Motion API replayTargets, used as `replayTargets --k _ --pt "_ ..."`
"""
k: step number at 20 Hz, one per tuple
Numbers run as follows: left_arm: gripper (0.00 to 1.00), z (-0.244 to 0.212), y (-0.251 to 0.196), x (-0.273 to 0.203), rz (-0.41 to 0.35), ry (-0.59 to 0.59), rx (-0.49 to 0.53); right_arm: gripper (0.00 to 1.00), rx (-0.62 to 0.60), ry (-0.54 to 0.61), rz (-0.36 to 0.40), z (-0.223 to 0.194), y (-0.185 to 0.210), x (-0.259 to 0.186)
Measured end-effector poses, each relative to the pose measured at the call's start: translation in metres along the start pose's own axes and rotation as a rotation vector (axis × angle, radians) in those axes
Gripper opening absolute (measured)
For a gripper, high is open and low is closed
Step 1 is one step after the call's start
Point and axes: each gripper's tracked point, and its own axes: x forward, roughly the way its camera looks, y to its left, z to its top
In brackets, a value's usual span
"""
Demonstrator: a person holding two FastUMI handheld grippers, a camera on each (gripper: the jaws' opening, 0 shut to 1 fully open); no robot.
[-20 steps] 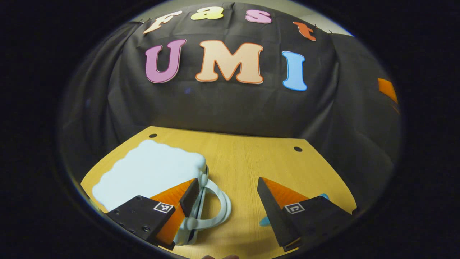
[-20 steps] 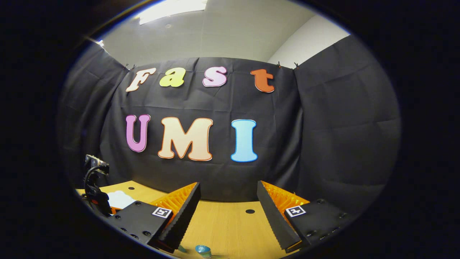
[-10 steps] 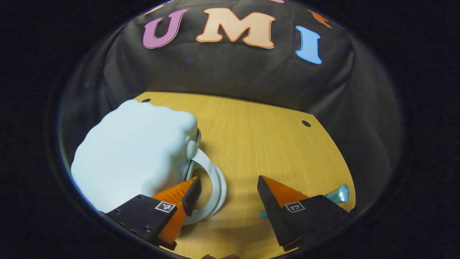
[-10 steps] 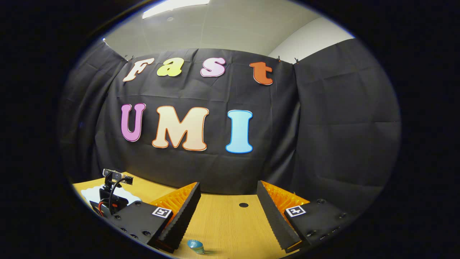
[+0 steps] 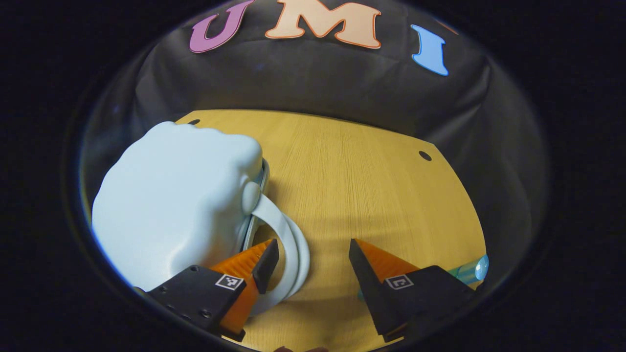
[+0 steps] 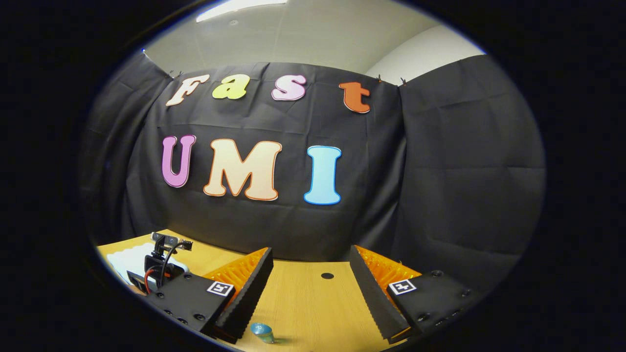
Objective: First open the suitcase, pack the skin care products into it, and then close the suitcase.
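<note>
Left gripper view: glossy, lumpy pale-blue suitcase (image 5: 176, 205)

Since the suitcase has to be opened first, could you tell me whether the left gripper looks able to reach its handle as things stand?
Probably yes. The left gripper is open just above the suitcase, with one of its fingers already over the handle, and nothing lies between them.

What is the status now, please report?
Left tongs open, low over the suitcase handle. Right tongs open, holding nothing, above the table. Suitcase closed. Blue bottle lies on the table, unpacked. Nothing in the way.
</note>
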Motion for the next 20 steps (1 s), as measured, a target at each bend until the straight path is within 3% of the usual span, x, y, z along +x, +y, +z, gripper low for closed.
replayTargets --k 4,6,8,9,10,15,20 --pt "0.81 -0.003 0.001 0.0 -0.041 0.028 -0.005 0.98 0.002 -0.011 -0.014 0.003 -0.002 -0.002" --pt "0.67 -0.005 0.011 0.0 -0.029 0.038 -0.016 0.98 0.004 -0.016 -0.017 0.004 -0.002 -0.003" --pt "0.39 -0.01 0.022 0.001 -0.004 0.072 -0.047 0.98 0.008 -0.019 -0.017 0.003 -0.001 -0.003" --pt "0.15 -0.015 0.022 0.003 -0.019 0.094 -0.076 0.99 0.012 -0.02 -0.015 0.003 0.001 -0.003" --pt "0.09 -0.011 0.02 -0.001 -0.029 0.098 -0.088 0.99 0.015 -0.02 -0.014 0.002 0.002 -0.003" --pt "0.04 -0.007 0.018 -0.008 -0.082 0.112 -0.043 0.99 0.024 -0.033 0.003 0.004 0.009 -0.004" --pt "0.0 0.012 0.016 -0.026 -0.047 0.075 0.033 0.99 0.037 -0.052 0.027 0.01 0.018 -0.006"
